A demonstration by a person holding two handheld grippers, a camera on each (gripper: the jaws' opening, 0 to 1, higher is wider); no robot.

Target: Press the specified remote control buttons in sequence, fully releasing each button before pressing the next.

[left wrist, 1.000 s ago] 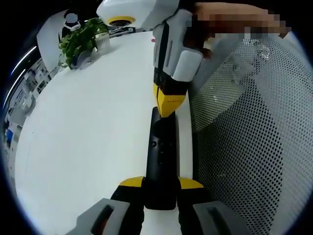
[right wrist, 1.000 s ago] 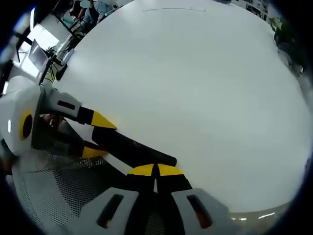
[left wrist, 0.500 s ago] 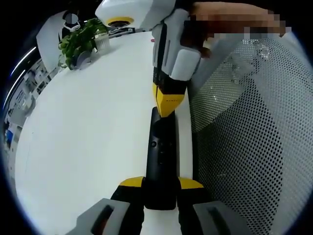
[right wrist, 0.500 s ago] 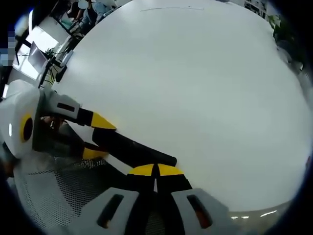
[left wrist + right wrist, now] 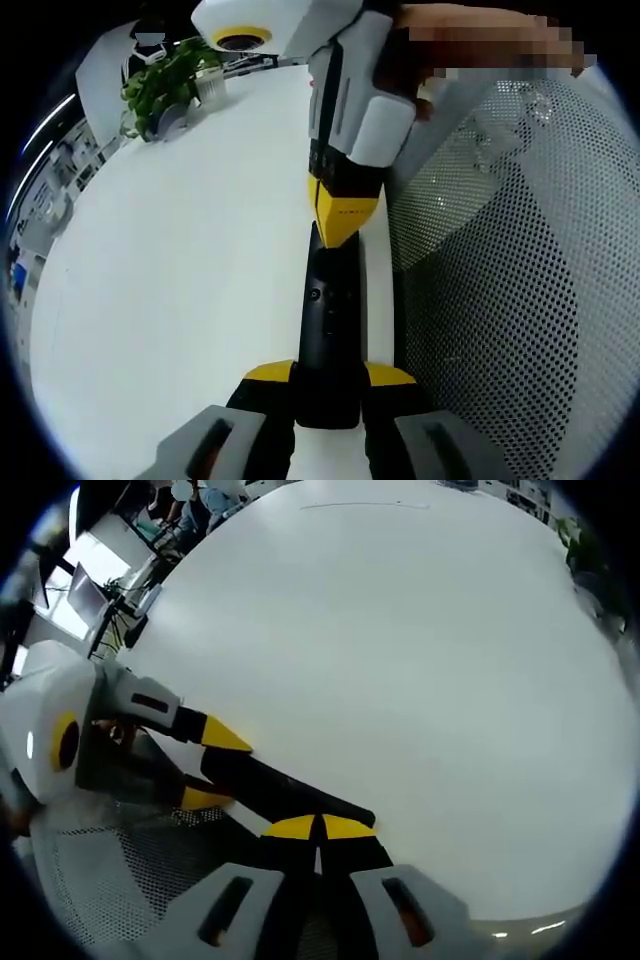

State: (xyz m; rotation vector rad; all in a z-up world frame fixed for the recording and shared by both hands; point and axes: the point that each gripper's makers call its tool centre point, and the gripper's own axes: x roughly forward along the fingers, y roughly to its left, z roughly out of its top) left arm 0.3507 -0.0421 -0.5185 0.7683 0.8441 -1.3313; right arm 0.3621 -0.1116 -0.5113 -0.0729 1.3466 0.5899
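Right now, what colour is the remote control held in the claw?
Black; the slim black remote control shows best in the left gripper view.

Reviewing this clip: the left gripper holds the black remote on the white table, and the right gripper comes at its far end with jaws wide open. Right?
Not quite. The right gripper has its jaws shut, tips together over the remote, as the right gripper view shows. The left gripper does hold it on the white table.

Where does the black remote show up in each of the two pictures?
Left gripper view: the remote runs up the middle, its near end between the left gripper jaws, its far end under the right gripper's yellow tip.
Right gripper view: it lies slantwise at lower left, between both grippers.
Shared landmark: the white table.
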